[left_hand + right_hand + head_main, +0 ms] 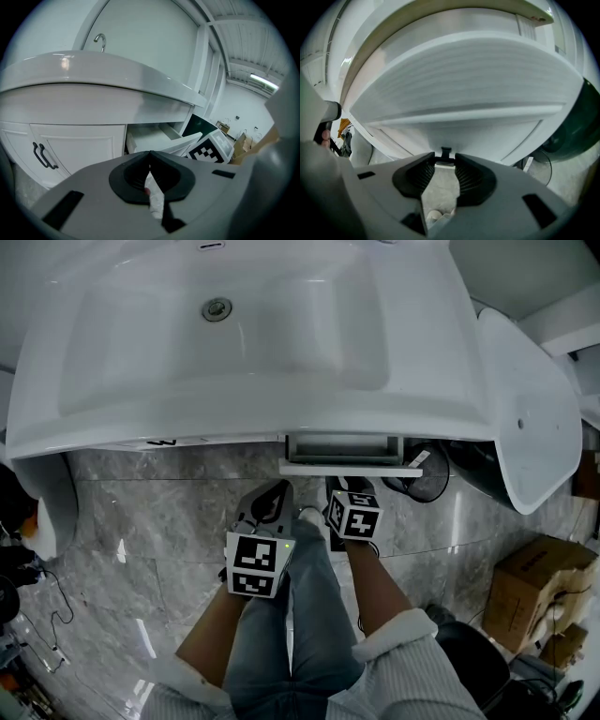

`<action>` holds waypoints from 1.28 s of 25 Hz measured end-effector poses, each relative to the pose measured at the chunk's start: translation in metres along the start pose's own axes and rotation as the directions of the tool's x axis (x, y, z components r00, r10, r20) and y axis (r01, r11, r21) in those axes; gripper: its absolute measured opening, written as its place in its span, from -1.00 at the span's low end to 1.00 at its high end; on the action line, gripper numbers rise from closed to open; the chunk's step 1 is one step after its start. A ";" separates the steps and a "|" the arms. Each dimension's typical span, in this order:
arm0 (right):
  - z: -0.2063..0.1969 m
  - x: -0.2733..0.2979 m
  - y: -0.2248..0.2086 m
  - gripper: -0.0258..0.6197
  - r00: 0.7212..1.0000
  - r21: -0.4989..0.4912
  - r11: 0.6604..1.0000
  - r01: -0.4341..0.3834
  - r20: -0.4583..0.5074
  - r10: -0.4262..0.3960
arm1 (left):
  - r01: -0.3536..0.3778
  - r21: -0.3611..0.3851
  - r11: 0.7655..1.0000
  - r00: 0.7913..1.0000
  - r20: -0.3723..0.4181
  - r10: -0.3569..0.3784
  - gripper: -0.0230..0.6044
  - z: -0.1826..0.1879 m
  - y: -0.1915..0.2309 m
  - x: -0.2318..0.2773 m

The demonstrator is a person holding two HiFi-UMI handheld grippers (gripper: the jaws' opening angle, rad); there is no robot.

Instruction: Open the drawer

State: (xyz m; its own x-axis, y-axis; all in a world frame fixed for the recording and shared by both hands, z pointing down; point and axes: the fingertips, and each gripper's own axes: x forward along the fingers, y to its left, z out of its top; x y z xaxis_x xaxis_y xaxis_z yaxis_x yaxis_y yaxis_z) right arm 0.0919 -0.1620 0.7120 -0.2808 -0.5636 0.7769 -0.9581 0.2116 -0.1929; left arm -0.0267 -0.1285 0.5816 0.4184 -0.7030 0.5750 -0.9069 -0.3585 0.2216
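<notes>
Looks down on one white washbasin (pixel 234 381) with one drain (pixel 217 308) in its bowl and one tap (pixel 100 42) at its back. Shows just one drawer (pixel 345 448), white, directly under the washbasin's front edge, pulled partway out so that its front panel (pixel 349 468) stands clear of the washbasin's rim. Counts two grippers in front of the washbasin, each carrying one marker cube, on two forearms in white ribbed sleeves. Places the right gripper (pixel 444 161) up against the drawer front below the washbasin, jaws clamped on the one small black handle (pixel 446 153) at the panel's lower edge, with nothing else between them. Places the left gripper (pixel 150 154) left of the drawer and a little further out from the washbasin, touching nothing, jaws closed together at the tips with nothing in them. Shows two black pull handles (pixel 42 155) side by side on the cabinet front (pixel 79 143) under the washbasin, left of the drawer. Shows one second white basin (pixel 530 409) leaning just right of the washbasin, and one large cardboard box (pixel 539 582) on the floor further out on that side.
</notes>
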 end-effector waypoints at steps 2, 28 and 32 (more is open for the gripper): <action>-0.002 -0.002 0.000 -0.48 1.000 -0.003 1.000 0.002 0.000 -0.002 | -0.001 0.002 1.000 1.000 -0.003 0.001 -0.88 -0.002 -0.001 -0.001; -0.013 -0.007 0.001 -0.49 1.000 -0.067 0.997 -0.029 0.003 0.030 | -0.009 0.023 1.000 1.000 -0.007 0.009 -0.88 -0.007 -0.010 -0.010; -0.014 -0.007 0.000 -0.49 0.999 -0.089 0.995 -0.035 0.005 0.036 | -0.009 0.029 1.000 1.000 -0.006 0.010 -0.88 -0.006 -0.009 -0.011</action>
State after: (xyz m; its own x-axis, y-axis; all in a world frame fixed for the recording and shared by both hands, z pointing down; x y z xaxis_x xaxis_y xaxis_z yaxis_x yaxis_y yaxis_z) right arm 0.0944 -0.1464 0.7150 -0.3151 -0.5600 0.7663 -0.9390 0.3012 -0.1660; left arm -0.0236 -0.1137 0.5782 0.4094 -0.7028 0.5818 -0.9089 -0.3694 0.1933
